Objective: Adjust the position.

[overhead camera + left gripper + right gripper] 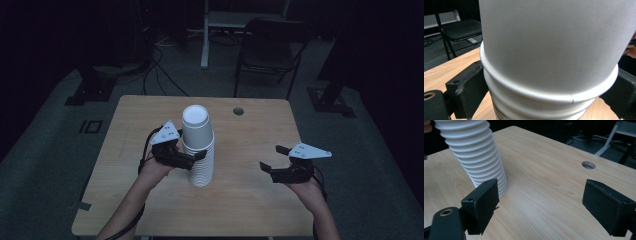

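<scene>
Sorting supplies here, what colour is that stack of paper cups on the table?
White; the stack of paper cups shows best in the left gripper view.

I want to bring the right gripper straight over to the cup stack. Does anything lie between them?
No. Between the right gripper and the cup stack the high view shows bare wooden table.

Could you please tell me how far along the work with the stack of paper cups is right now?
Early on. Nothing looks separated yet: the cup stack stands whole on the table. In hand: the left gripper has its jaws on either side of the stack just under the top cup. The right gripper hangs open beside it. Lifting cups off remains.
</scene>
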